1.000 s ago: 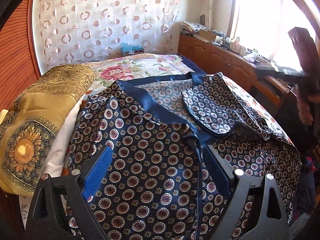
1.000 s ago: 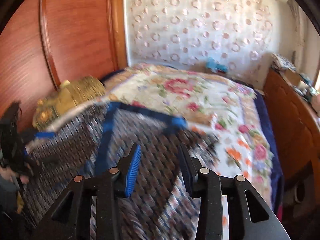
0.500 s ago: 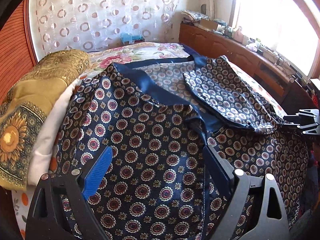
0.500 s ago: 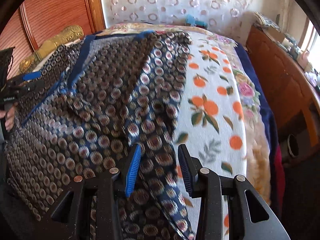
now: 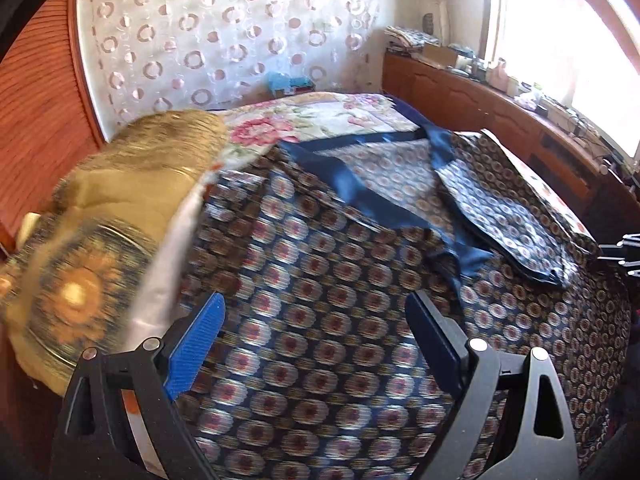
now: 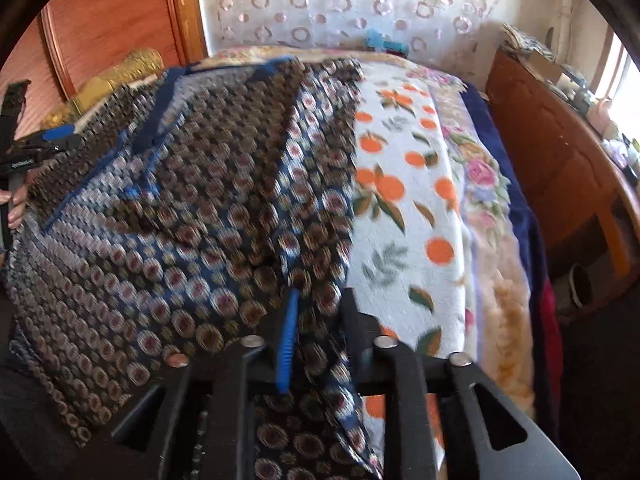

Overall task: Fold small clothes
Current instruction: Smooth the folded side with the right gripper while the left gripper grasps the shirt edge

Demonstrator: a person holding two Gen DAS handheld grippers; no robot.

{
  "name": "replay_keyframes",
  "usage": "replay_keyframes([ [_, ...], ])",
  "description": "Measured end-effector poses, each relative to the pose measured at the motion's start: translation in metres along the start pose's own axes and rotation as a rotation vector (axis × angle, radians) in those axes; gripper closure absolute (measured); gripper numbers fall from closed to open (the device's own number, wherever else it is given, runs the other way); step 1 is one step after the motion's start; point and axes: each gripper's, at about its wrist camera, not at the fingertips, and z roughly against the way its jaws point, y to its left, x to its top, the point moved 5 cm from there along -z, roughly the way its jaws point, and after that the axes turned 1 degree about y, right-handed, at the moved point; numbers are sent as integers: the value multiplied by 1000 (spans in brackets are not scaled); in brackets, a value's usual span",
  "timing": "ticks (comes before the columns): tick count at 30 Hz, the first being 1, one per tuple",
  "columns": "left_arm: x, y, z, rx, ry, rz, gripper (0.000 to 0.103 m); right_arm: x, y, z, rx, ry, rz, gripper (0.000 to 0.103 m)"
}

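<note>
A dark blue garment (image 5: 320, 264) with a round medallion print and plain blue trim lies spread over the bed; it also shows in the right wrist view (image 6: 192, 216). My left gripper (image 5: 316, 332) is open just above the cloth, holding nothing. My right gripper (image 6: 316, 312) is shut on a fold at the garment's right edge, and cloth runs between the fingers. The left gripper also shows in the right wrist view (image 6: 48, 144) at the garment's far left side. The right gripper's tips (image 5: 624, 252) show at the right edge of the left wrist view.
A gold sunflower-print pillow (image 5: 96, 256) lies left of the garment. The bed has an orange-print sheet (image 6: 408, 208) and a floral blanket (image 5: 304, 120). A wooden cabinet (image 6: 560, 152) with clutter runs along the right. A wood panel (image 6: 104, 24) and a curtain stand behind.
My right gripper has closed on the garment's right edge fold. My left gripper stays open and has shifted slightly over the cloth.
</note>
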Motion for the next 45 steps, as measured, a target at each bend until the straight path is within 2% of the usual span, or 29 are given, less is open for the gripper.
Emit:
replay_keyframes([
  [3,7,25,-1,9,1,34,11,19,-6,6,17,-48,-7,53],
  [4,9,30,-2,4,1,44,11,27,-9,9,6,-65,-8,51],
  [7,18,45,-7,-7,6,60,11,53,-14,6,-2,-108,3,50],
  [12,30,50,-18,-23,27,55,24,94,-15,-14,-12,-145,27,50],
  [20,49,43,-51,-64,107,11,44,140,-22,-73,47,-115,28,49],
  [26,56,32,-71,-85,156,-24,45,153,-37,-100,54,-82,24,49],
  [28,56,28,-76,-93,169,-39,53,160,-39,-104,65,-77,15,49],
  [30,56,28,-81,-84,184,-46,69,164,-43,-107,82,-76,0,49],
  [32,57,30,-85,-92,193,-44,76,167,-44,-110,91,-70,-13,49],
  [35,61,35,-83,-102,188,-35,93,173,-46,-116,107,-62,-29,49],
  [42,86,65,-54,-3,89,-15,97,183,-37,-108,151,-91,-40,46],
  [45,89,73,-46,-1,77,-10,97,182,-31,-109,152,-85,-24,45],
])
